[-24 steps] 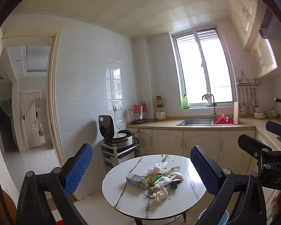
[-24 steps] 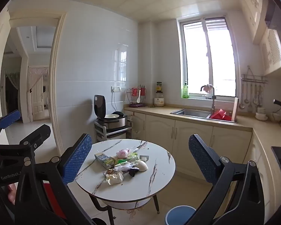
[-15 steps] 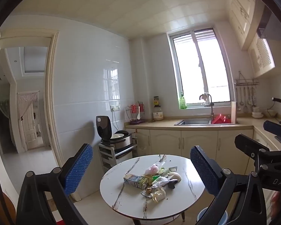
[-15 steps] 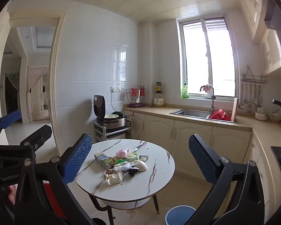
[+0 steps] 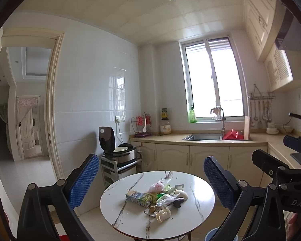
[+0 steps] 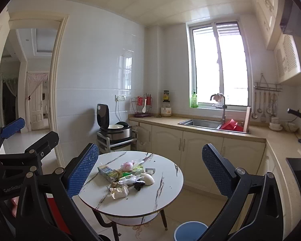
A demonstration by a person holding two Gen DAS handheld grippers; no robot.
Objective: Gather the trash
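Since the earlier frames, the left wrist view has drifted slightly left and downward; the round white marble-patterned table (image 5: 200, 202) now sits more centrally. Left gripper (image 5: 150, 180) and right gripper (image 6: 150, 166) both stand wide open, holding nothing. The heap of wrappers and cartons (image 6: 126, 177) lies mid-table, well apart. The blue bin (image 6: 190, 232) stands on the floor just beside the table. Approach has barely begun.

Black left gripper (image 5: 150, 182), blue mesh-textured pads (image 5: 84, 177), silver screws.
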